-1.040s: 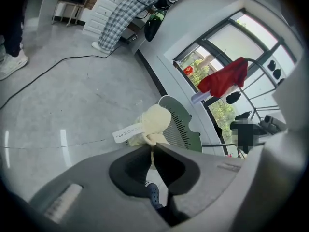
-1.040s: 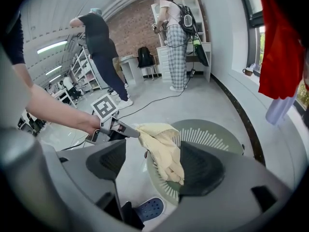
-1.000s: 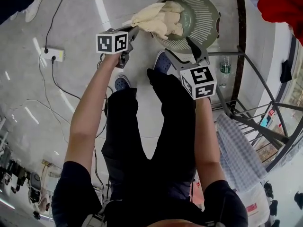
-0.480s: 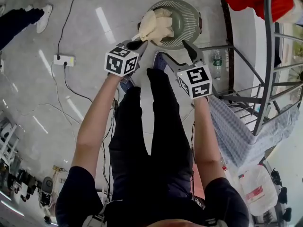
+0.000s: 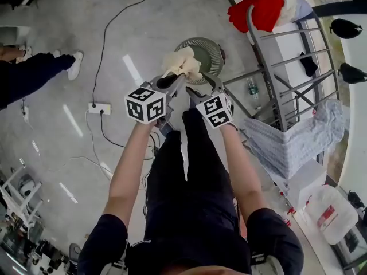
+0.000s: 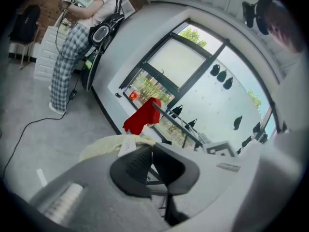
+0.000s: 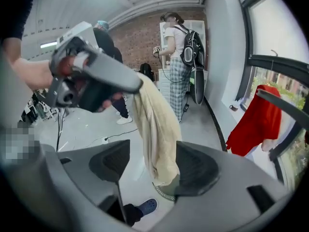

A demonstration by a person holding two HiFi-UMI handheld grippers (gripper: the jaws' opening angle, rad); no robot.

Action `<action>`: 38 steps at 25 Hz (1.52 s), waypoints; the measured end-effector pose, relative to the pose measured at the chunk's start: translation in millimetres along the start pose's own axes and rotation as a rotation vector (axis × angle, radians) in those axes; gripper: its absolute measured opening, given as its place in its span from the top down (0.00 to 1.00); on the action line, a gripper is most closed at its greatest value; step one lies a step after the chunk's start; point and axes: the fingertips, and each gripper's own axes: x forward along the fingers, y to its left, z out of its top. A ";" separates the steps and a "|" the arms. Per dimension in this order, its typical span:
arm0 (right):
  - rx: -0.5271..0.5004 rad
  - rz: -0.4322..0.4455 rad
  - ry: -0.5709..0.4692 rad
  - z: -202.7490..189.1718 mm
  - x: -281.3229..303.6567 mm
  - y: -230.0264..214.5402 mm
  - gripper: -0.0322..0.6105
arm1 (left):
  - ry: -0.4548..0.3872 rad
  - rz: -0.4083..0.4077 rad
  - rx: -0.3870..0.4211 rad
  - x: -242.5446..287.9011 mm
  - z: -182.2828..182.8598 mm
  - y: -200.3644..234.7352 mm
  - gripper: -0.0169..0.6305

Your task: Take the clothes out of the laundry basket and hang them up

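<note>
The left gripper point(image 5: 175, 80) is clamping the cream garment point(image 5: 182, 63) clear of the laundry basket point(image 5: 211, 53). The right gripper point(image 5: 205, 88), jaws just closing, is straddling it unclamped. Hanging is remaining.

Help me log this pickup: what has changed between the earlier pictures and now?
Both grippers rose. The left gripper, shut on the cream garment, lifted it clear of the laundry basket. The right gripper's jaws have just been closing slightly, with the garment hanging between them, not gripped. Unchanged: the left's grip, the basket on the floor, the red garment on the rack.
</note>
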 end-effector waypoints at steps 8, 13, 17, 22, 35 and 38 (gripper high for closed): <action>0.050 -0.128 -0.045 37.2 -35.7 -29.5 0.69 | -0.100 -0.070 0.125 -64.7 86.7 -106.4 0.93; 0.074 -0.150 -0.065 63.4 -82.8 -34.9 0.92 | -0.130 -0.053 0.143 -90.3 105.4 -126.0 0.93; -0.052 -0.170 -0.051 90.6 -142.4 -35.9 0.93 | -0.139 -0.011 0.201 -114.8 109.3 -130.9 0.93; -0.008 -0.183 -0.111 119.1 -204.0 -34.3 0.93 | -0.135 -0.013 0.155 -137.3 90.1 -137.0 0.93; -0.084 -0.354 -0.288 229.9 -328.2 -5.1 0.93 | -0.069 -0.167 0.204 -130.2 29.3 -192.6 0.93; -0.108 -0.400 -0.295 245.4 -344.1 -3.4 0.93 | -0.063 -0.174 0.245 -133.0 5.0 -193.0 0.93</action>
